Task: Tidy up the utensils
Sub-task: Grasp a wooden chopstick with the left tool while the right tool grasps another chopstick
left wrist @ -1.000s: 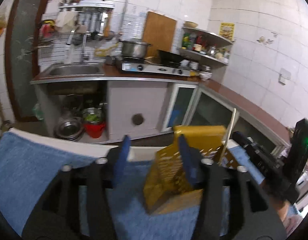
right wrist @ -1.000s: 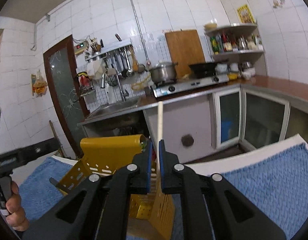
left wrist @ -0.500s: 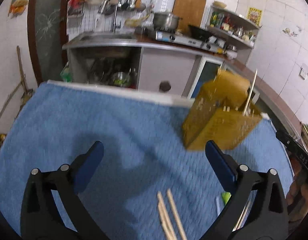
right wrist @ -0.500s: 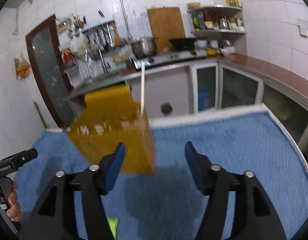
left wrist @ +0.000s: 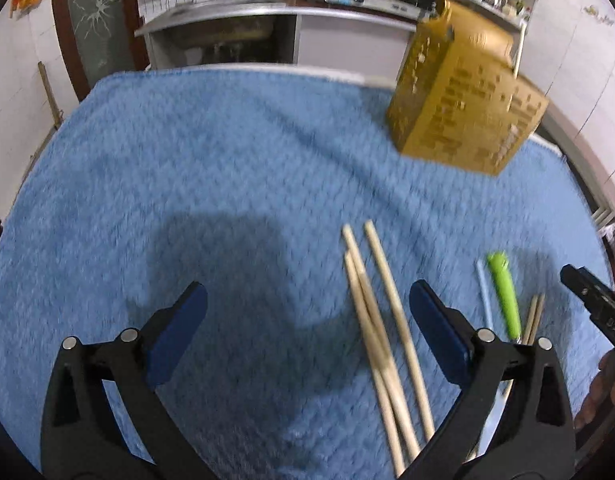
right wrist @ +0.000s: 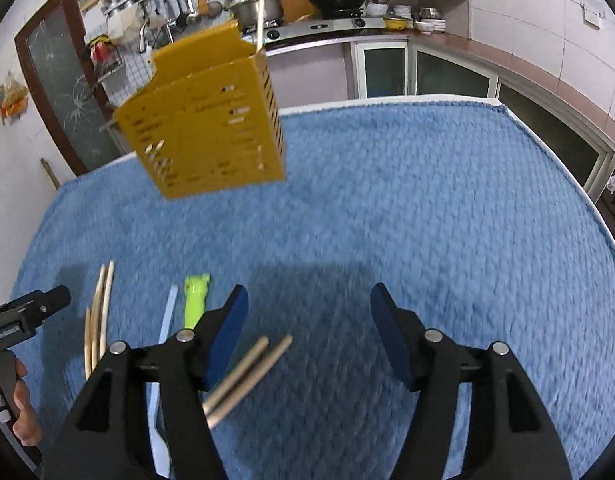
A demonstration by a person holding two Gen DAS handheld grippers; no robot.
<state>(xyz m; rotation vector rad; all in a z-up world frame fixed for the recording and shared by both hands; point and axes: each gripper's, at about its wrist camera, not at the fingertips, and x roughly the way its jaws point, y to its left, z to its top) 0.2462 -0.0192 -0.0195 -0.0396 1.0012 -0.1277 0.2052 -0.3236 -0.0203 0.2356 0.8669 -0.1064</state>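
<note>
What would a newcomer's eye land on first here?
The yellow utensil holder at the far edge of the blue towel, one chopstick poking out. Then loose wooden chopsticks between the open left gripper fingers, beside a green-handled utensil.

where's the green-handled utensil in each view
Left wrist: green utensil sits lower right on the blue towel, right of the left gripper.
Right wrist: it lies lower left, just left of the right gripper.
Shared landmark: the yellow holder.
</note>
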